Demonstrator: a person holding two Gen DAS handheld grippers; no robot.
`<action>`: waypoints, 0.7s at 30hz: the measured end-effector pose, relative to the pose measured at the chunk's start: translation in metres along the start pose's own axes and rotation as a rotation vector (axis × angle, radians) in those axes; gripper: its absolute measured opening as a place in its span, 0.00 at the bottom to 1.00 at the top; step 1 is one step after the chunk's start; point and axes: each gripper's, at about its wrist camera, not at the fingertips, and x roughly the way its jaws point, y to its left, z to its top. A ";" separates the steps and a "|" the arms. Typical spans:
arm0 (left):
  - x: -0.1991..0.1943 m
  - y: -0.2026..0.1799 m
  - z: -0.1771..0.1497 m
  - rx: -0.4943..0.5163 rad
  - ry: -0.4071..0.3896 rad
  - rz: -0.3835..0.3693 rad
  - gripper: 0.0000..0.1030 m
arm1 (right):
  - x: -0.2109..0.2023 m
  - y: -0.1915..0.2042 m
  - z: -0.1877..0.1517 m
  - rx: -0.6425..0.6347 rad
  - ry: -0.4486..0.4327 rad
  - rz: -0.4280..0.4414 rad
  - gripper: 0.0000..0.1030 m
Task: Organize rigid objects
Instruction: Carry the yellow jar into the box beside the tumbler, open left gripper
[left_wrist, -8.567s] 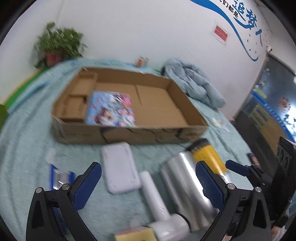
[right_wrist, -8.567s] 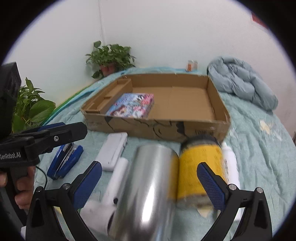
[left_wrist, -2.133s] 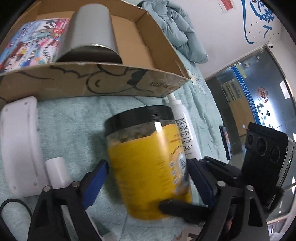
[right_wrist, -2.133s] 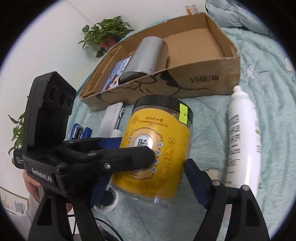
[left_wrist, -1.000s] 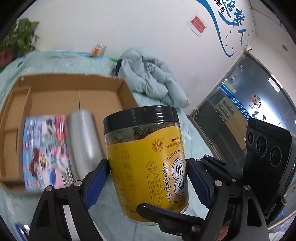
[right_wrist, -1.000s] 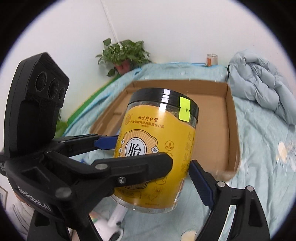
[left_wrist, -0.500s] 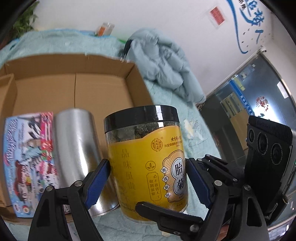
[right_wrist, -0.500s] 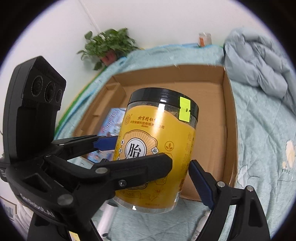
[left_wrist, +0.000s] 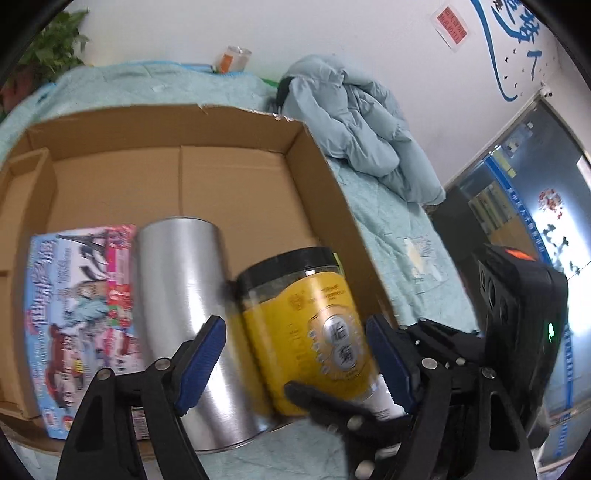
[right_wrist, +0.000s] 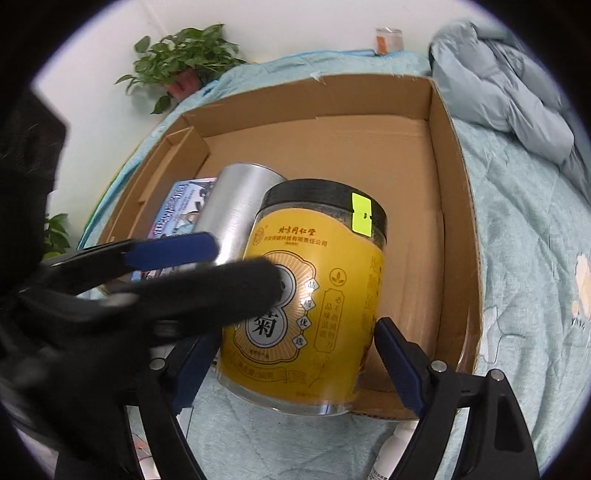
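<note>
The yellow-labelled jar (right_wrist: 314, 295) is a clear plastic cylinder with a black screw lid, dried plant matter showing above its glossy label, and a small neon-green sticker at the rim. It hangs tilted over the near wall of the cardboard box (left_wrist: 317, 192), lid leaning into the box.

The right tongs (right_wrist: 295, 336) are grasping the jar low on its body. The blue ribbed pad on the camera's right lies against the jar's side, while the other pad is hidden behind the left tool.

The left tongs (left_wrist: 293, 325) have just been narrowing with the jar's lower part between them. They read as released, because one pad stands clear of the jar, in front of the metal canister (left_wrist: 184, 295).

That canister is smooth brushed metal and lies on its side on the corrugated floor, touching the jar. A flat, colourfully printed carton (left_wrist: 77, 306) lies just beside it.

The box sits on a bed with a quilted pale-teal cover (right_wrist: 517, 258), and a puffy blue-grey jacket (left_wrist: 362, 129) is heaped beyond it.
</note>
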 end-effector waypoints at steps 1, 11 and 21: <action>-0.003 0.001 -0.003 0.007 -0.006 0.013 0.74 | 0.001 -0.001 0.001 0.010 0.001 0.000 0.82; -0.090 0.014 -0.058 0.049 -0.323 0.211 0.99 | -0.055 0.010 -0.034 -0.012 -0.205 -0.027 0.83; -0.118 0.013 -0.146 0.125 -0.400 0.272 0.01 | -0.088 0.031 -0.122 -0.039 -0.500 -0.242 0.56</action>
